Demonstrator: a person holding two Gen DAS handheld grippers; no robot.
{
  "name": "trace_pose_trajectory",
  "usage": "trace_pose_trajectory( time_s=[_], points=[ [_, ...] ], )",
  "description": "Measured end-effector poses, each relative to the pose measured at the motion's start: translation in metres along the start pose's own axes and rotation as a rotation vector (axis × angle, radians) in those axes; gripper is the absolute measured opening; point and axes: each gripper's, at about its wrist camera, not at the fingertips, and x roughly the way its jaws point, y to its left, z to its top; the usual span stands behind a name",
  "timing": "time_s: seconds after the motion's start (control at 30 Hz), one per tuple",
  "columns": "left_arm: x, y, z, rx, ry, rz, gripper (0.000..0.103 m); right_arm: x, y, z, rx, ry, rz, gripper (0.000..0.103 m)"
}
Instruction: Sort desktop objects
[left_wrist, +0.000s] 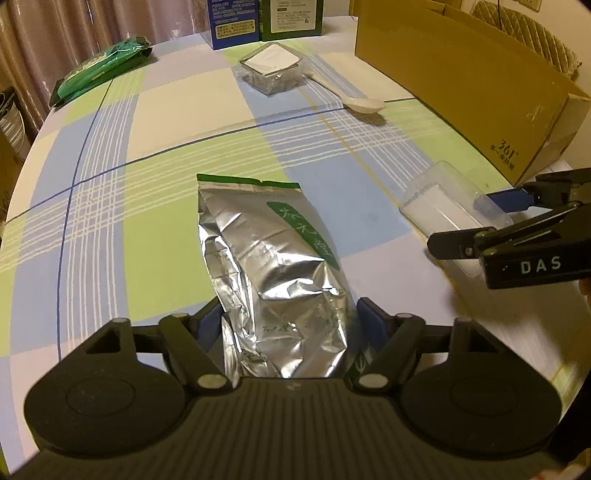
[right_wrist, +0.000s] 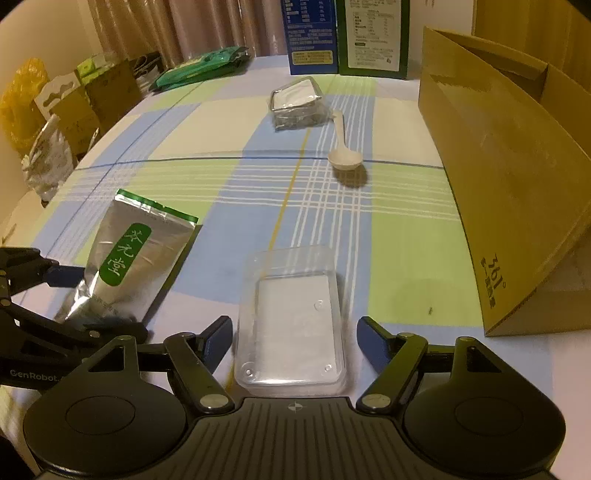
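A silver foil pouch (left_wrist: 273, 266) with a green label lies flat on the checked tablecloth. My left gripper (left_wrist: 288, 321) stands open around its near end, with a thin gap at the pads. An empty clear plastic tray (right_wrist: 291, 332) lies between the fingers of my right gripper (right_wrist: 293, 339), which is open with room on both sides. The pouch (right_wrist: 133, 258) sits to the left of the tray. In the left wrist view the right gripper (left_wrist: 460, 223) straddles the tray (left_wrist: 443, 206).
A white spoon (right_wrist: 343, 155) and a small clear box of dark pieces (right_wrist: 297, 107) lie further back. A large cardboard box (right_wrist: 509, 184) fills the right side. A green packet (right_wrist: 199, 68) and two upright cartons (right_wrist: 312, 37) stand at the far edge. Bags crowd the left table edge.
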Motion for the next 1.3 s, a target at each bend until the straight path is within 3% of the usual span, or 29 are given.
trace_pose_trajectory(
  time_s=[0.07,0.23,0.3,0.4,1.3],
  points=[
    [-0.001,0.0,0.002,-0.008,-0.005,-0.009,0.054,0.001,0.0,0.0,-0.003,-0.003,-0.008,0.072],
    [-0.004,0.006,0.004,-0.051,-0.018,-0.024,0.047,0.002,0.003,0.0,-0.022,-0.004,-0.014,0.071],
    [-0.005,0.006,0.004,-0.054,-0.019,-0.023,0.047,0.003,0.007,0.0,-0.043,-0.006,-0.013,0.069],
    [-0.006,0.005,0.004,-0.052,-0.018,-0.027,0.046,0.006,0.013,0.0,-0.095,-0.014,-0.04,0.054],
    [-0.021,-0.005,0.014,-0.062,-0.056,-0.05,0.045,-0.009,0.011,0.012,0.007,-0.075,0.009,0.053]
  ],
)
